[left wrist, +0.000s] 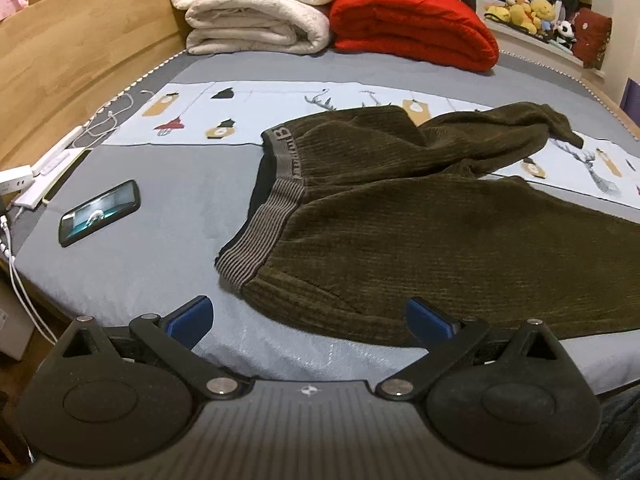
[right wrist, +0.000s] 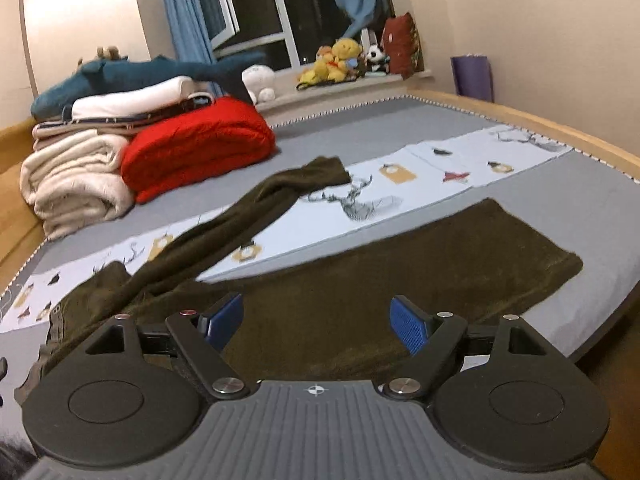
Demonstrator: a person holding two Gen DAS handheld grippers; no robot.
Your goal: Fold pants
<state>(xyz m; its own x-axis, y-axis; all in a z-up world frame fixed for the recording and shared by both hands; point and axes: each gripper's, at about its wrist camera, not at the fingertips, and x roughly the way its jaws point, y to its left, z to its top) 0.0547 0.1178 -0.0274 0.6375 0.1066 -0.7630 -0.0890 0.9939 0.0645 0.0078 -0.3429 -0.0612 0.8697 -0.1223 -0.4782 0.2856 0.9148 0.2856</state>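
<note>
2 tongs (left wrist: 310, 318) (right wrist: 316, 322) gape above unfolded pants (left wrist: 420, 240).

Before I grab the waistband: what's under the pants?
Under the pants lies the grey bedsheet, with its pale printed strip under the far leg. Anything beneath the fabric itself is covered. Both grippers hover open, left and right.

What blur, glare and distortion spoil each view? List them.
Left wrist view: fisheye bends the wooden bed frame; the phone screen glows bright; the pants look sharp. Right wrist view: slight motion blur on the pants and folded red blanket; warm wall glare; dark window.
</note>
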